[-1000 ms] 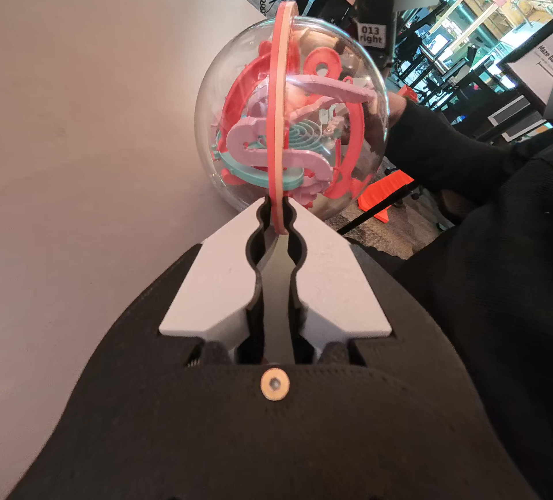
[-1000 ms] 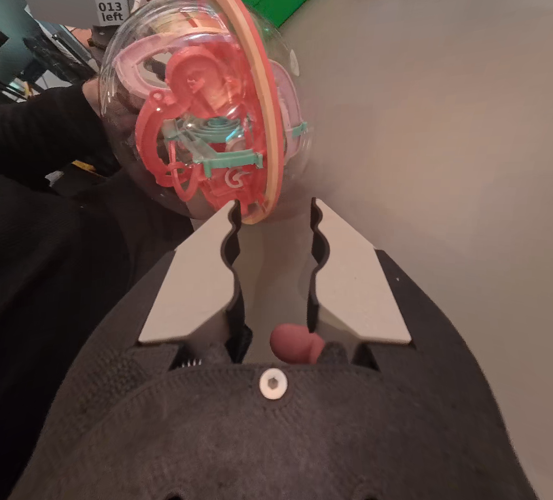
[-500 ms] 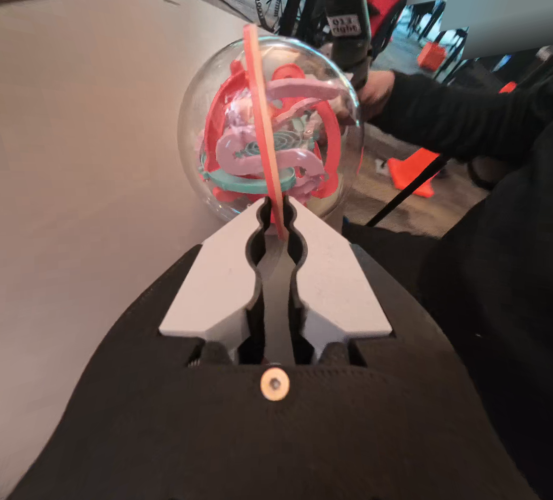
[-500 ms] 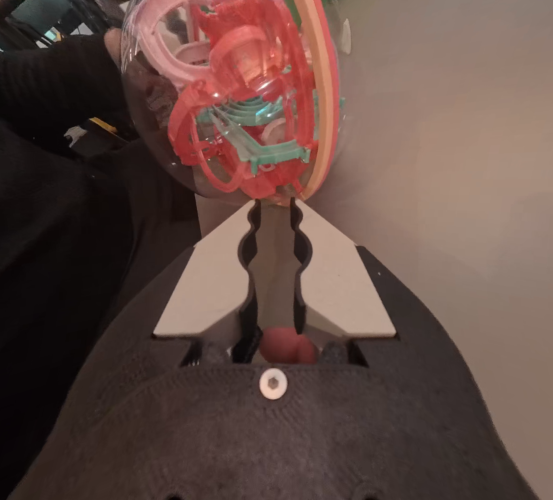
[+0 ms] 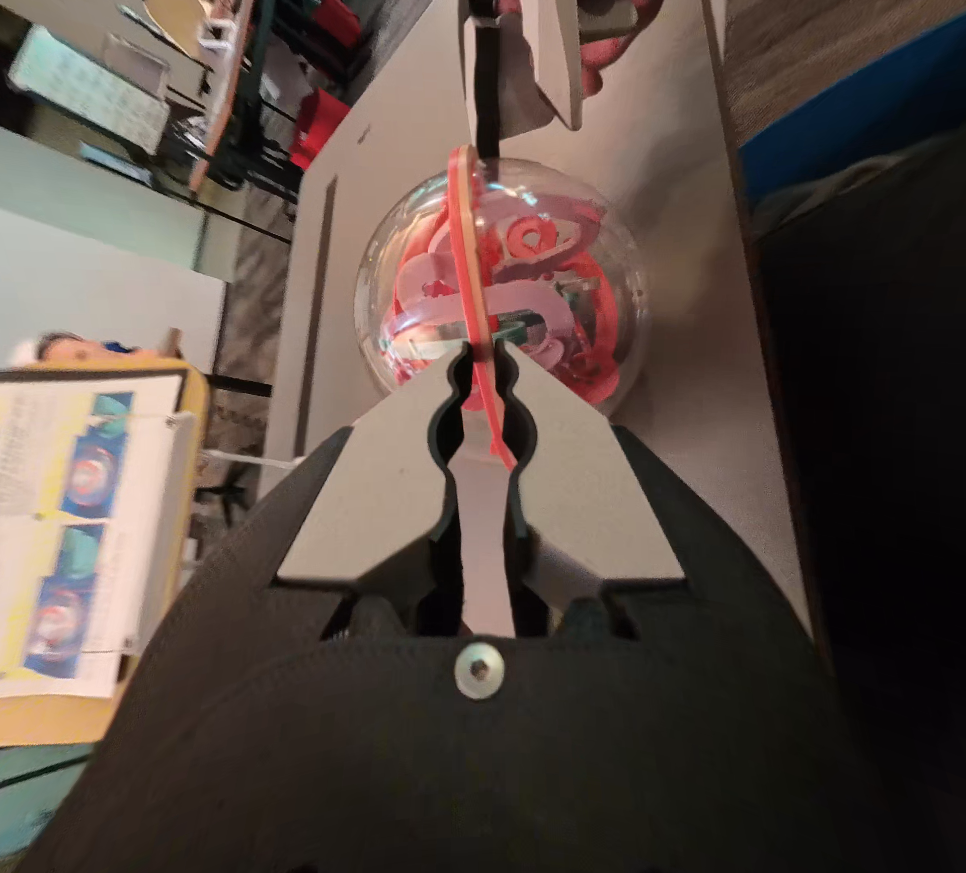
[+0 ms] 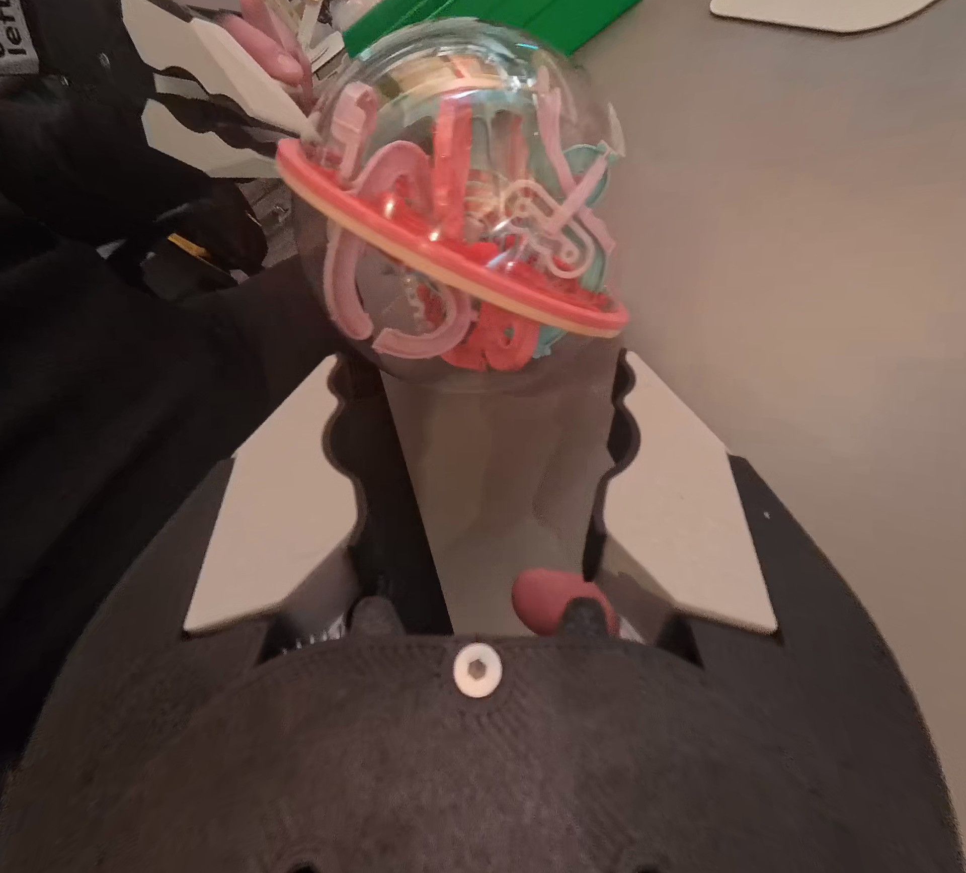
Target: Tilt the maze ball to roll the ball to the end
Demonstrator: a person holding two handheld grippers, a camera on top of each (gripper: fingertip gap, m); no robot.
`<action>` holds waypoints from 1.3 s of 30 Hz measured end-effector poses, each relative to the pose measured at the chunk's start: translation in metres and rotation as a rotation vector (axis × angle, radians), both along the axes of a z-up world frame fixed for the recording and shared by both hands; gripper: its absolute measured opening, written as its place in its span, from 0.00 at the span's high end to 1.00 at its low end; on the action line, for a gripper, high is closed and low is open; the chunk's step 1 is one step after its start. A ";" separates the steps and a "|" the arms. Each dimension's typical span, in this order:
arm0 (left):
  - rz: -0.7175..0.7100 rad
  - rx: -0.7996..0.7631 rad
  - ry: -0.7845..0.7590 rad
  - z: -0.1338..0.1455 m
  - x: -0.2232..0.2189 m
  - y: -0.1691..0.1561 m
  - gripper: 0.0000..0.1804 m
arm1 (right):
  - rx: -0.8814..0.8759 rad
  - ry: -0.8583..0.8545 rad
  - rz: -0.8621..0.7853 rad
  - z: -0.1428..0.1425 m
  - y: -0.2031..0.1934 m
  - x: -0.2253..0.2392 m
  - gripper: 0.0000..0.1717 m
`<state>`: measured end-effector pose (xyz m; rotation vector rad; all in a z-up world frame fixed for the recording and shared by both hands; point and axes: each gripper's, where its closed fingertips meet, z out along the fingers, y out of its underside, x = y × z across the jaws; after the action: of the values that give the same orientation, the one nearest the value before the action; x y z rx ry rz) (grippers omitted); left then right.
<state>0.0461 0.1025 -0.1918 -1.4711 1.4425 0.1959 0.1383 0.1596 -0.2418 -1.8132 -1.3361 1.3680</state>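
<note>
One maze ball (image 5: 502, 283), rim seemingly pinched in left hand-held gripper (image 5: 483, 351).

Printed matter is seen in two places — the wording is not transcribed. A white label (image 6: 13, 30) with black lettering, cut by the frame edge, is stuck on the dark body of the far gripper at upper left in the right wrist view. A printed sheet (image 5: 78, 524) with text blocks and colour pictures — too blurred to read — is seen at left in the left wrist view.
</note>
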 end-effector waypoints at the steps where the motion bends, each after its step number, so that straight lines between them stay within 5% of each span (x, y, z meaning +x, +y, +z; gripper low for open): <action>1: -0.015 0.023 0.016 0.000 0.003 -0.002 0.96 | 0.013 0.010 0.000 0.001 -0.004 -0.002 0.40; 4: -0.042 0.099 0.080 -0.003 0.008 -0.005 0.96 | -0.068 0.092 -0.008 0.017 -0.012 -0.008 0.37; 17: -0.075 0.082 -0.005 -0.029 0.014 -0.022 0.95 | 0.732 -0.280 -0.141 -0.020 -0.010 -0.006 0.49; 23: -0.009 -0.102 -0.124 -0.046 0.004 -0.026 0.96 | 0.864 -0.341 -0.131 -0.024 -0.009 -0.011 0.52; 29: 0.164 -0.318 -0.524 -0.016 -0.017 -0.028 0.86 | 0.814 -0.317 -0.084 -0.030 -0.025 -0.008 0.58; 34: 0.345 -0.534 -0.830 -0.011 -0.059 0.009 0.73 | 0.642 -0.223 -0.090 -0.017 -0.026 -0.006 0.56; 39: 0.424 -0.836 -1.045 -0.027 -0.059 0.037 0.69 | 0.144 -0.021 -0.175 0.004 -0.001 -0.010 0.55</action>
<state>-0.0126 0.1390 -0.2192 -2.0469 0.3103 -0.9054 0.1284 0.1584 -0.2376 -1.8046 -1.2220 1.1353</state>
